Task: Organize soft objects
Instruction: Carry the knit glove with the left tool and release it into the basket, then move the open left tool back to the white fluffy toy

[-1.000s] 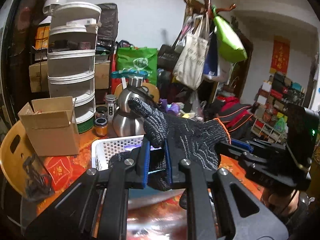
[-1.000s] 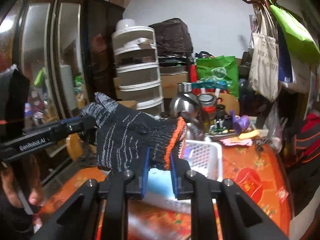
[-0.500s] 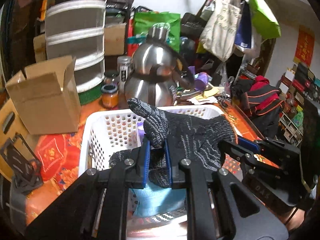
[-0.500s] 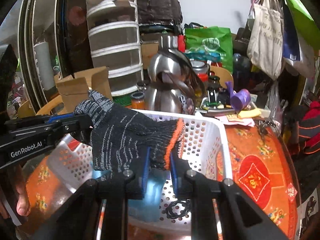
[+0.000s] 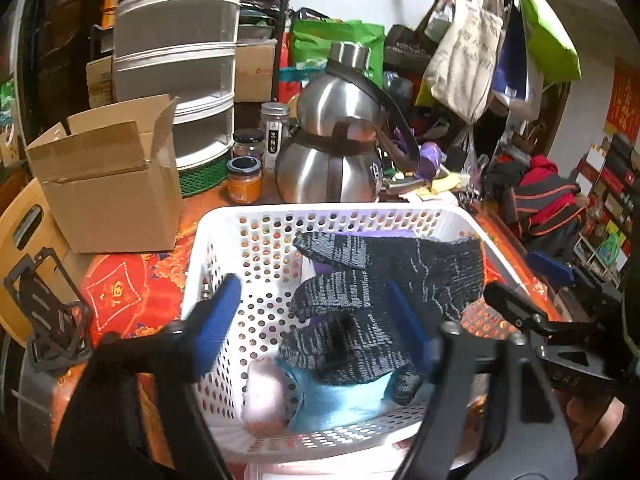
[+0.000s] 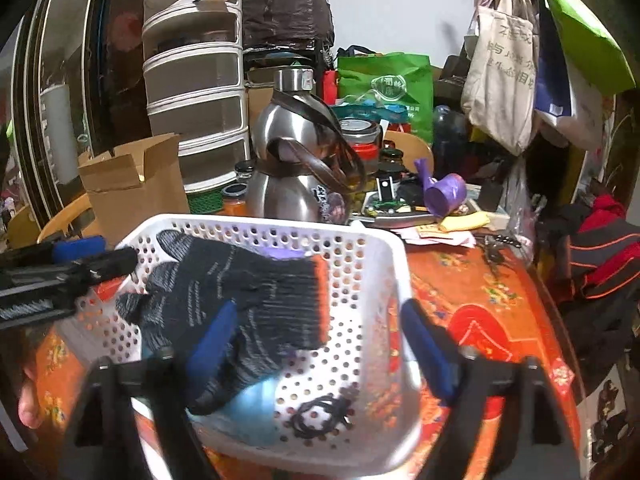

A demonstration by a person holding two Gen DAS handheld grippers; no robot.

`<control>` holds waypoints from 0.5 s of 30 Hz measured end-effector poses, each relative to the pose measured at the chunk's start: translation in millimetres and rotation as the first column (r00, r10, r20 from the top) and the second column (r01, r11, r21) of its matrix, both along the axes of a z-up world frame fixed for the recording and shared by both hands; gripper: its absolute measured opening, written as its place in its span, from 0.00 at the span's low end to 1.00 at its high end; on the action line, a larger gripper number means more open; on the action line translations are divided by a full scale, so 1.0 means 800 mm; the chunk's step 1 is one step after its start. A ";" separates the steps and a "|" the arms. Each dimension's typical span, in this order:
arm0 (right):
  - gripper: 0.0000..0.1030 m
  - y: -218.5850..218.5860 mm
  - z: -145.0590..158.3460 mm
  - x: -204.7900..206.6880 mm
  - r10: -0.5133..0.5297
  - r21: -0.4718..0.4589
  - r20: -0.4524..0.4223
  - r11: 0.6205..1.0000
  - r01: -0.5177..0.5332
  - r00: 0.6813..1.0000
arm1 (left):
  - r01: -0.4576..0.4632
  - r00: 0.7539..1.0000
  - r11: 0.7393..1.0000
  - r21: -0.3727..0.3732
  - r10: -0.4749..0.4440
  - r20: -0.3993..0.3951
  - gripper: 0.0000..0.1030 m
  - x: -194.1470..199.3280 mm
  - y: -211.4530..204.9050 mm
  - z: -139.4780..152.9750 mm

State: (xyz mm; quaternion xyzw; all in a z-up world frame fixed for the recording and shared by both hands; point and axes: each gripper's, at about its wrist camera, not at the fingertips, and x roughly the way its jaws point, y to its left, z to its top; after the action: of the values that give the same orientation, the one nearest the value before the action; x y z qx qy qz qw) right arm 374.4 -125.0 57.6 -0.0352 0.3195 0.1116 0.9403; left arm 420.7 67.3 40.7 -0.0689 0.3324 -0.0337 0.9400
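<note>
Dim warm indoor light, strong fisheye bending with dark corners, foreground blurred.

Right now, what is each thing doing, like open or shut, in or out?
Left gripper: jaws opening, glove let go.
Right gripper: jaws opening, glove let go.
Glove: inside basket, on blue cloth.
Basket: upright on table.
Cardboard box: flaps open.
Steel flask: capped, upright.

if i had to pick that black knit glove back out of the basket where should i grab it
Grip the orange-edged cuff of the glove, coming from above on the right. It lies flat and uppermost there, clear of the white basket wall, while the fingers droop over a blue cloth. That is a judgement. Both the left gripper and the right gripper are opening.
</note>
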 end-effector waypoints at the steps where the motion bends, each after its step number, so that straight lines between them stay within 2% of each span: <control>1: 0.83 -0.003 0.000 -0.001 -0.004 -0.004 -0.004 1.000 0.004 1.000 | -0.001 1.000 1.000 -0.005 0.001 0.002 0.77 -0.005 0.002 0.002; 6: 0.83 -0.027 -0.002 -0.009 -0.026 0.070 -0.035 0.997 0.028 0.999 | 0.003 1.000 1.000 0.002 -0.003 -0.006 0.77 -0.027 0.002 -0.003; 8: 0.83 -0.035 -0.002 -0.020 -0.026 0.091 -0.025 0.995 0.028 0.999 | 0.005 1.000 1.000 -0.022 -0.005 -0.016 0.77 -0.039 0.006 -0.008; 15: 0.83 -0.043 -0.008 -0.061 -0.011 0.079 -0.009 0.997 0.011 1.000 | -0.041 0.999 0.999 -0.016 0.040 -0.032 0.77 -0.074 0.014 -0.023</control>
State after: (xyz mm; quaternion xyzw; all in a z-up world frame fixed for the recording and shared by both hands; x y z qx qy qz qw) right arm 325.6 -159.1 51.3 0.0044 0.3190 0.1192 0.9402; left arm 361.4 78.8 22.0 -0.0842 0.3453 -0.0163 0.9346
